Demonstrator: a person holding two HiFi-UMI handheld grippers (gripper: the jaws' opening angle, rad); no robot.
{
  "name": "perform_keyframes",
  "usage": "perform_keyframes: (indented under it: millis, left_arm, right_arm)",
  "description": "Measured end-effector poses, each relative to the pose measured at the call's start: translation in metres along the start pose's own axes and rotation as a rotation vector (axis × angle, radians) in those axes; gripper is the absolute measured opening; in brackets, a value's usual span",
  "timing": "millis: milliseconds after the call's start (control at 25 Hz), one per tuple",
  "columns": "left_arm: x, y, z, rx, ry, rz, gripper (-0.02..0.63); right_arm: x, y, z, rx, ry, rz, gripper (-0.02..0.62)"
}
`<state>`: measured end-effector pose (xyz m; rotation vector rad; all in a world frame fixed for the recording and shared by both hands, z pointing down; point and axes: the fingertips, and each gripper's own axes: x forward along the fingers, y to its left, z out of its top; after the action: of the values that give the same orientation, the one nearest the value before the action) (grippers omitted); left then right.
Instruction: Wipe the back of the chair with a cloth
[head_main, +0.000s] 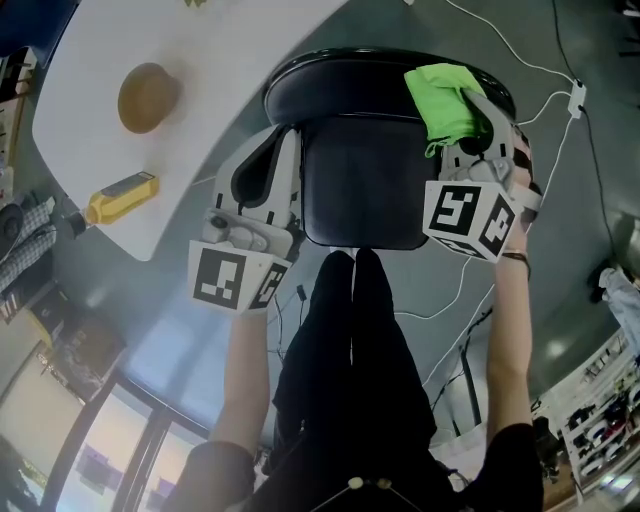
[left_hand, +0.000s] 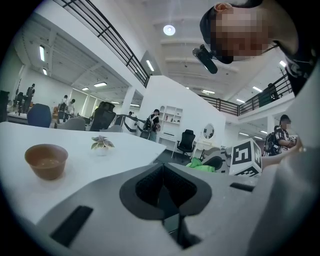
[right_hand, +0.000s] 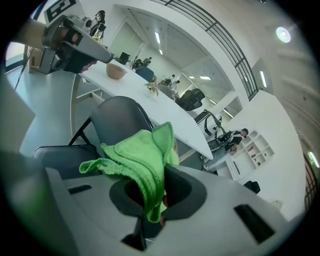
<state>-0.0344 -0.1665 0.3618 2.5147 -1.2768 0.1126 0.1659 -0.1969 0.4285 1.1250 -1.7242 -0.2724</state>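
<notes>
At the upper right corner of the chair back (head_main: 365, 190), a green cloth (head_main: 443, 98) is being pinched between the jaws of the right hand-held gripper (head_main: 478, 125), bunching out past their tips; the left hand-held gripper (head_main: 287, 160) is being held by the back's left edge, jaws together and empty.

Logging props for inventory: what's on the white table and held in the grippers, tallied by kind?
Green cloth: 1
Brown bowl: 1
Small plant: 1
Yellow object: 1
Total: 4
</notes>
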Motion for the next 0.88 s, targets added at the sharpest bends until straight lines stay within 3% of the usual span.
perform_keyframes:
  millis: [880]
  left_arm:
    - [-0.005, -0.013, -0.044, -0.027, 0.037, 0.013, 0.006]
  right_arm:
    - [0.028, 0.071, -0.041, 0.063, 0.047, 0.194, 0.043]
